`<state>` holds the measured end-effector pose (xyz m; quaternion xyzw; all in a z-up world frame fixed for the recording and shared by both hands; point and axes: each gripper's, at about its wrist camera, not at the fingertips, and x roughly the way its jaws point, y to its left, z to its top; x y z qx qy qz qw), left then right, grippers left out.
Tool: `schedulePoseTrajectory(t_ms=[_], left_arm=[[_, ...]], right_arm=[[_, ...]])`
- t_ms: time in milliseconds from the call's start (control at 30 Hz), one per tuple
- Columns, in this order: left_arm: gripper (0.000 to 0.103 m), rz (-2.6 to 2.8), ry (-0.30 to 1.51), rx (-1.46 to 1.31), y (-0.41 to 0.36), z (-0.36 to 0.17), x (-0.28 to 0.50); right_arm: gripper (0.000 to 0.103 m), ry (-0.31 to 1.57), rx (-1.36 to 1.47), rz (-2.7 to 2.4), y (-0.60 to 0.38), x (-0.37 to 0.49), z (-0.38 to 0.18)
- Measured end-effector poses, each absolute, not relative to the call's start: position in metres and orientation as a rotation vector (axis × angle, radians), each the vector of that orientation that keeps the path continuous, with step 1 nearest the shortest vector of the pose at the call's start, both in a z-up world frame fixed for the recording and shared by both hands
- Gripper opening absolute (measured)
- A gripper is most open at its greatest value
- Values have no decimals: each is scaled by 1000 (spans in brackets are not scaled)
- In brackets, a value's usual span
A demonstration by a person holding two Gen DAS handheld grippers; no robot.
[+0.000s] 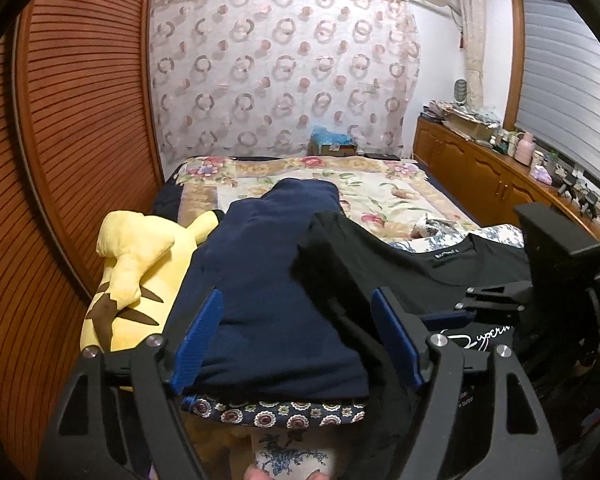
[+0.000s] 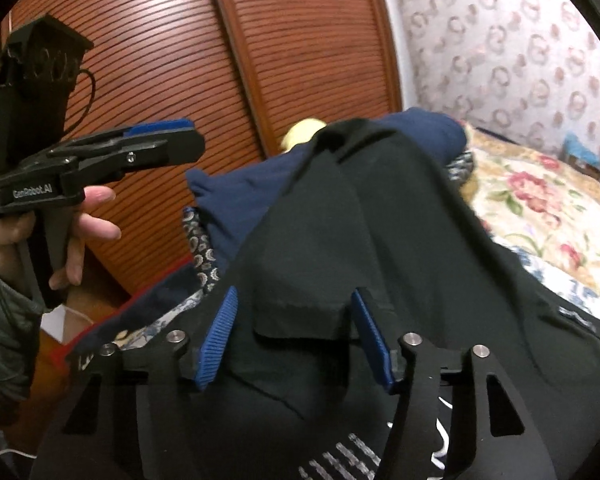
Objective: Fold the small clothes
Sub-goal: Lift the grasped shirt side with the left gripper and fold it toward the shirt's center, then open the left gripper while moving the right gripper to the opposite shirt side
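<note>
Straddling black T-shirt (image 2: 380, 240), right gripper (image 2: 296, 336) jaws apart | left gripper (image 1: 296, 344) jaws wide

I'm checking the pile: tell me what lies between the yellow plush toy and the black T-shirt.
The folded navy garment lies between the yellow plush toy and the black T-shirt; the left wrist view shows it.

Both wrist views closely share the black shirt (image 1: 452, 276).
</note>
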<state>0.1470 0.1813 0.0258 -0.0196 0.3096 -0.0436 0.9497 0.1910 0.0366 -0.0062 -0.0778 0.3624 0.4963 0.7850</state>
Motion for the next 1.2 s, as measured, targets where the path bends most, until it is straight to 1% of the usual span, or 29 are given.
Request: schedulePoseTrajectory(t_ms=[33,67,100,133,200,300,400,600,667,700,733,833,867,900,1200], left_arm=[[77,-86,632,-47,183,25,148],[77,-85,633,-52,183,25,150],[77,-85,635,-55,184,25,151],[77,-83,638,-57,184,24,153],[77,-79,641,-56,184,23,157],[77,-83,645,-59,181,23,165],[77,-96,648,-62,178,21,174],[77,-108,667,-45,169,17,190],[77,-111,670,-50,166,17,194],[77,-112,669,-52,164,18,194],[77,-115,668,-55,163,18,194],[77,-127,671,-55,155,17,193],[77,-128,673,-49,151,17,193],[77,-127,675,-46,147,18,193],[77,-189,695,-19,102,10,191]], right_arm=[[48,790,-176,1076,39,192,-8],[44,798,-187,1087,42,193,-10],[33,801,-193,1095,43,194,-9],[19,802,-202,1101,42,195,-8],[8,799,-202,1113,38,200,-3],[4,761,-192,1096,24,212,11],[3,723,-164,1036,3,235,24],[3,756,-136,877,-16,284,23],[4,773,-154,830,-18,293,18],[16,745,-207,817,-16,291,17],[35,728,-229,803,-17,289,19],[55,739,-174,795,-31,293,19],[58,742,-166,784,-37,294,19],[60,741,-161,771,-44,294,18],[60,738,-89,639,-144,276,27]])
